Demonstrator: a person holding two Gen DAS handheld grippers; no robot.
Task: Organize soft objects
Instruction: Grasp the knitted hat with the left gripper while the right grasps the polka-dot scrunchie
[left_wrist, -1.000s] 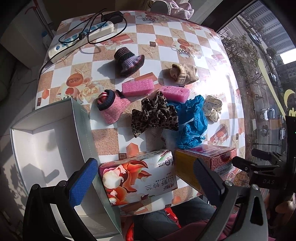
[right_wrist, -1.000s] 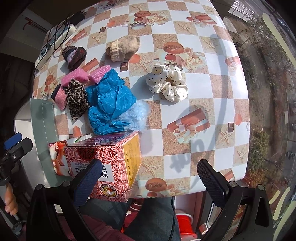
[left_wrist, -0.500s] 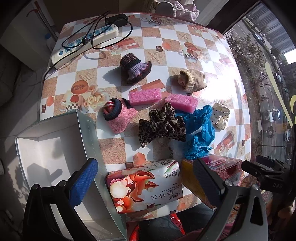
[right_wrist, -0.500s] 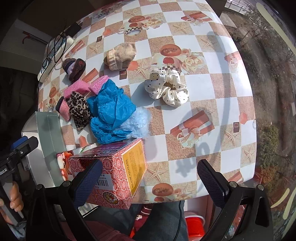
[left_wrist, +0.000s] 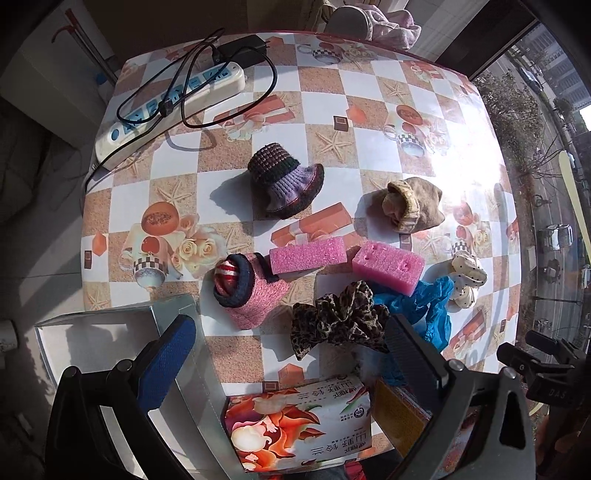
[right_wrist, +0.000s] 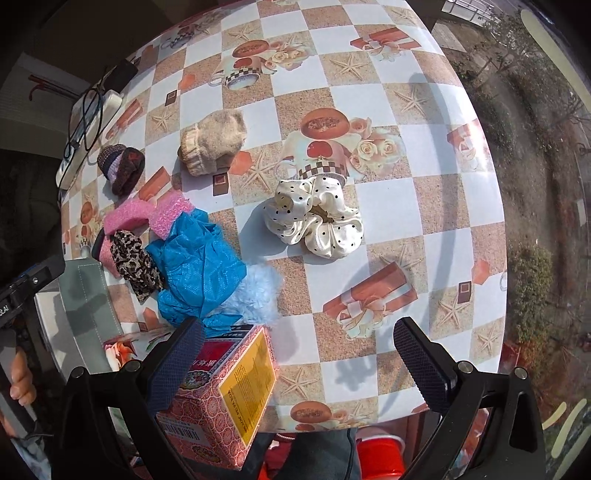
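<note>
The surface (right_wrist: 388, 192), covered in a checked cloth, carries everything. At its near left corner an open white box (left_wrist: 103, 332) overhangs the edge, beside a floral tissue pack (left_wrist: 299, 424) and a red carton (right_wrist: 225, 391) on the near edge. A power strip (left_wrist: 173, 107) lies at the far left corner.

The soft objects sit left of centre: blue plastic wrap (right_wrist: 199, 266) touching a leopard scrunchie (left_wrist: 336, 321), two pink foam blocks (left_wrist: 308, 254) side by side, a pink knitted sock (left_wrist: 255, 295), a purple knitted hat (left_wrist: 284, 184), and a beige sock (right_wrist: 214, 144). The polka-dot scrunchie (right_wrist: 314, 218) lies apart, near the centre.

My left hand-held gripper (left_wrist: 291, 354) hangs spread wide and empty over the near left corner. My right hand-held gripper (right_wrist: 299, 354) hangs likewise wide and empty over the near edge.
</note>
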